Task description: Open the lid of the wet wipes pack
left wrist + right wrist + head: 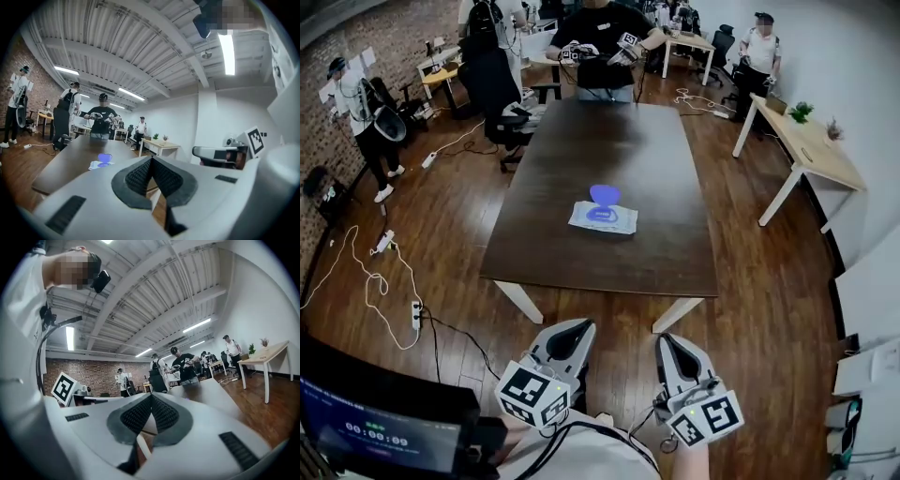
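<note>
The wet wipes pack [602,217] lies flat near the middle of the dark wooden table [675,234]. It is white with blue print, and its blue lid [604,194] stands raised at its far edge. The left gripper view shows the same pack [97,164] far off, its lid [105,158] upright. My left gripper [577,326] and right gripper [666,341] hang side by side over the floor, short of the table's near edge. Both are shut with nothing between the pads. The left gripper's jaws [150,161] and the right gripper's jaws [151,398] meet at their tips.
A person with grippers [602,37] sits at the table's far end. A light wooden desk [814,150] stands at the right. Cables and a power strip [415,315] trail over the floor at left. A dark monitor [375,436] is at the bottom left. Other people stand about.
</note>
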`<state>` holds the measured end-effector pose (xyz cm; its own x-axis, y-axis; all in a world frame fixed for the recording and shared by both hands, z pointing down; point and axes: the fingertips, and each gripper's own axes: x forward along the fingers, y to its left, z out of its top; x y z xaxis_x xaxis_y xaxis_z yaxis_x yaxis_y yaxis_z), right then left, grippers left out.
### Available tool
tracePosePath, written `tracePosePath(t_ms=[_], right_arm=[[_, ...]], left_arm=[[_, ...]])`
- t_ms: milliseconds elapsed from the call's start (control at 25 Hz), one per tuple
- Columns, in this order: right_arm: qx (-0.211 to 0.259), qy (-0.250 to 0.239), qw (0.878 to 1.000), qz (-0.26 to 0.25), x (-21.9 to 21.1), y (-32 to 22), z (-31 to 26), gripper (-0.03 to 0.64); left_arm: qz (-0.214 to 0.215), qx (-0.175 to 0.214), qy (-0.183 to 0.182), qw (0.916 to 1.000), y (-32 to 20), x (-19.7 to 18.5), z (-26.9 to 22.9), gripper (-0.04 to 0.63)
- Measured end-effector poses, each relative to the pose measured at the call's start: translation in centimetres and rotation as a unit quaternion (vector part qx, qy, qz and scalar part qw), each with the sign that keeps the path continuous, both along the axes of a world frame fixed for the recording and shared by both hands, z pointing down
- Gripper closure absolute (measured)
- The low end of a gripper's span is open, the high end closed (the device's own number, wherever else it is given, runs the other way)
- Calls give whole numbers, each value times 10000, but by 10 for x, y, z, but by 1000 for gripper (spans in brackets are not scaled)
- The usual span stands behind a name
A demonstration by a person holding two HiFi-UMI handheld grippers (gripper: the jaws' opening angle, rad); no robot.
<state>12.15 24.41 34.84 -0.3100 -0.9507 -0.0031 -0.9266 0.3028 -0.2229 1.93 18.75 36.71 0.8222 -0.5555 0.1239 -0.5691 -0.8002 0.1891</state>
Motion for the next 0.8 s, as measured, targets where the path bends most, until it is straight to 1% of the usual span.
tracePosePath(t_ms=[120,200,320,400,480,560,680,800], right_arm=[[59,-17,10000,-27,3,39,-11,608],[219,-27,9997,-43,4,55,-26,609],[498,88,9987,-85,-8,63,-50,608],[587,159,9981,-121,-22,63,-62,609],[584,220,9979,-166,-31,66,-63,609],[517,312,9980,-188,-36,70,-55,609],[394,363,9985,-118,-42,70,-53,609],[393,382,9985,-31,-44,74,-61,609]], left_arm=[[-127,77,-3,9999,36,-7,-15,595],[-231,220,41,9995,48,-16,-29,595],[-363,446,141,9982,48,-39,-50,594],[-408,524,181,9976,43,-54,-60,595],[-430,534,193,9975,43,-60,-63,595],[-436,461,178,9978,46,-60,-63,595],[-337,365,171,9986,47,-61,-59,594],[-240,403,192,9987,46,-63,-60,594]])
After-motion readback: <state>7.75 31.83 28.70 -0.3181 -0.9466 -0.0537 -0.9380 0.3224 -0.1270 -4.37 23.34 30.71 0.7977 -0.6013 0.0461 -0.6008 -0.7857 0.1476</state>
